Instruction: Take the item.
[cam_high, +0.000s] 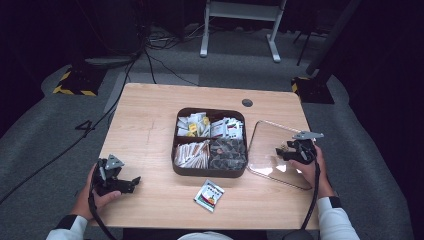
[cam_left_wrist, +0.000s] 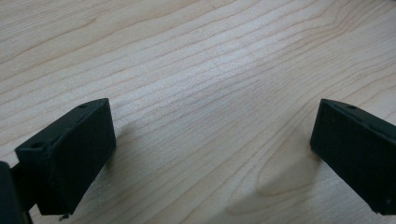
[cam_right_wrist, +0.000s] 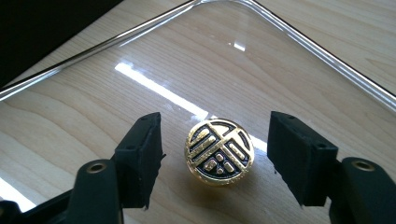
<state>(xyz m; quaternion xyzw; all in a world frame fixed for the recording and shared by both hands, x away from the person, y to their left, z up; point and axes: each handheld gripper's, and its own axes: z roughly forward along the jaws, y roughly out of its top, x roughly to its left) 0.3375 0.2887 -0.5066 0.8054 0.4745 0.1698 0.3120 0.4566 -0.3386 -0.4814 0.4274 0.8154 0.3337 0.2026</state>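
A dark four-compartment tray (cam_high: 209, 171) sits at the centre of the wooden counter (cam_high: 145, 125), its sections filled with packets and sachets. A clear lid (cam_high: 270, 142) lies flat at the tray's 3 o'clock, just beside it. The right tongs (cam_right_wrist: 215, 151) stand over the lid, jaws apart, straddling its round gold-and-black knob (cam_right_wrist: 219, 151) without touching it. The left tongs (cam_left_wrist: 212, 149) rest wide open at the tray's 8 o'clock, well apart from it, holding nothing. One loose sachet (cam_high: 209, 195) lies at the tray's 6 o'clock, near it.
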